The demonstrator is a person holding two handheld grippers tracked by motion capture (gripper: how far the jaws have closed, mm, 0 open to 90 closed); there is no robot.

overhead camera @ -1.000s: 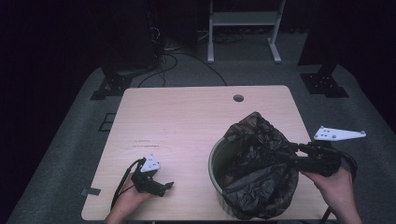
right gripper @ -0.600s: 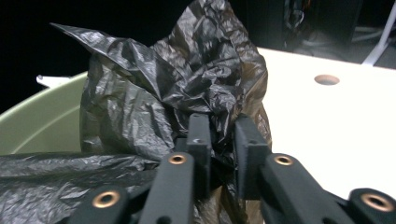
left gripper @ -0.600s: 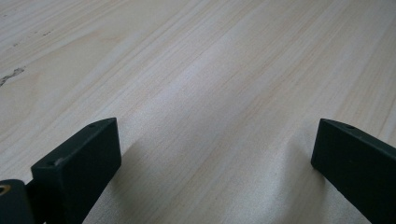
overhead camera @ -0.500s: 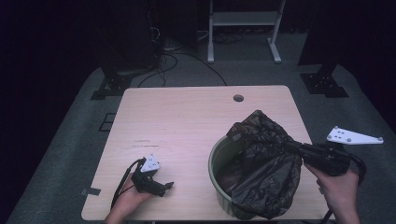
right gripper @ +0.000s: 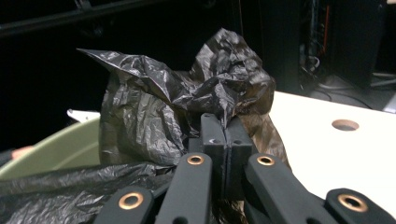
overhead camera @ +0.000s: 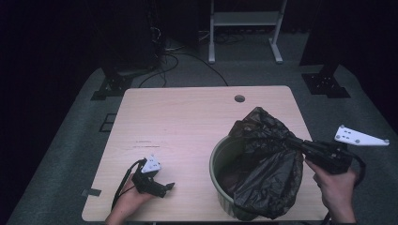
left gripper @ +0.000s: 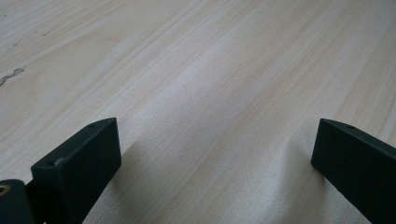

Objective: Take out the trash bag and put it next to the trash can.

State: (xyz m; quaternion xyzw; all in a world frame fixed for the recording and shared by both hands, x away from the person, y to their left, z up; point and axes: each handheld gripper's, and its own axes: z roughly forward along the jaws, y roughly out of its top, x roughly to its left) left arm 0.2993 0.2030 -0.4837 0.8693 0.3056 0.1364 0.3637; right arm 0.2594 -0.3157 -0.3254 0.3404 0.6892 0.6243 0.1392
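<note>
Bunching at the lower right of the high view, the black bin bag [overhead camera: 267,173] is draped over the rim of the pale green bin [overhead camera: 219,161] on the table [overhead camera: 187,122]. A fold of it is pinched between the pressed-together jaws of the right gripper [overhead camera: 292,140], which have just been closing. The thin film could be torn, or the light bin tipped, by a hard pull. That pinch is confirmed up close in the right gripper view [right gripper: 226,135]. The left gripper [overhead camera: 162,186] is seen resting at lower left, jaws spread over bare wood.
</note>
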